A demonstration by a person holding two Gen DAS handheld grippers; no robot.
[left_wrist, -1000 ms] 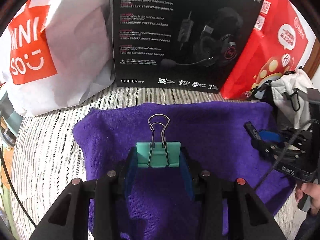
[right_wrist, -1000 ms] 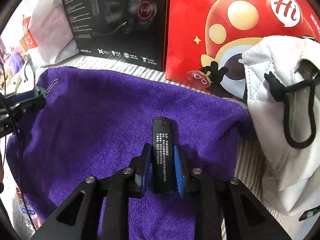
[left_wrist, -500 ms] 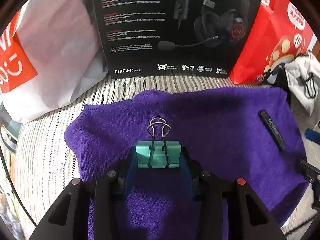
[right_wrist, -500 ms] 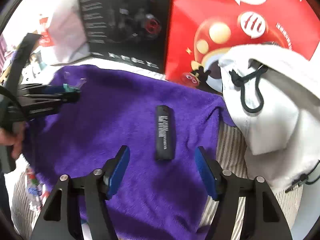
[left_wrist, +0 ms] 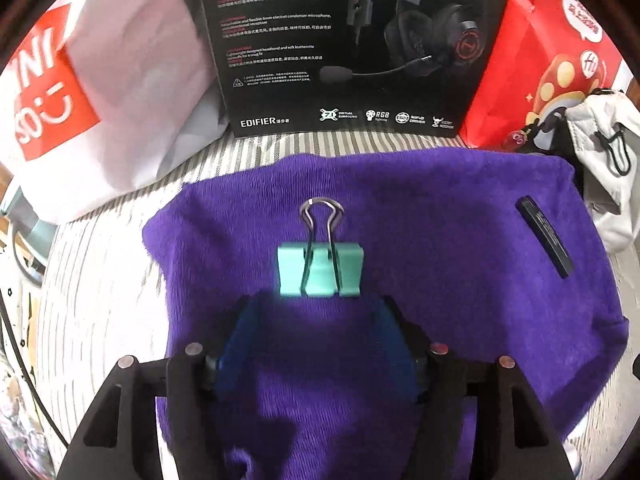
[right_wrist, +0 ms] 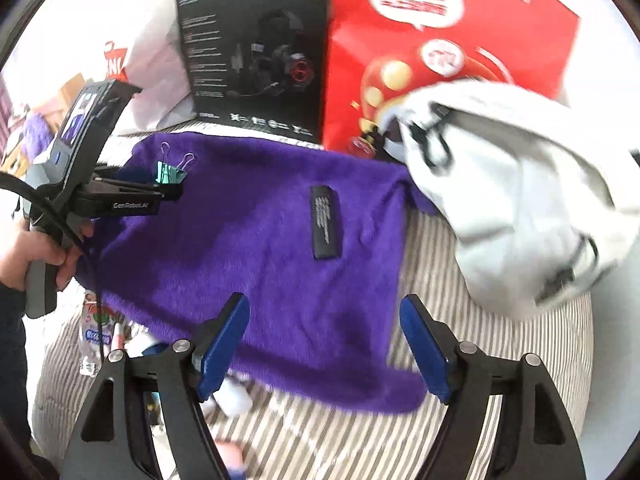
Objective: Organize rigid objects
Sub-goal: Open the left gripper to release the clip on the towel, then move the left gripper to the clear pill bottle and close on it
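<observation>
Your left gripper [left_wrist: 320,312] stands parted just behind the light, stiff green binder clip [left_wrist: 320,270] on the purple towel [left_wrist: 440,208], so take its painted body, not the springy wire loops.

purple fuzzy cloth towel [left_wrist: 440,248]: matt pile | mint binder clip [left_wrist: 320,270]: painted metal, shiny wire handles | flat black bar [right_wrist: 326,222]: smooth, matt

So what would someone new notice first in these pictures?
Probably the purple towel spread over the striped surface, with a mint binder clip just ahead of the left gripper. A black bar lies toward the towel's right side, and the red mushroom bag stands behind.
</observation>
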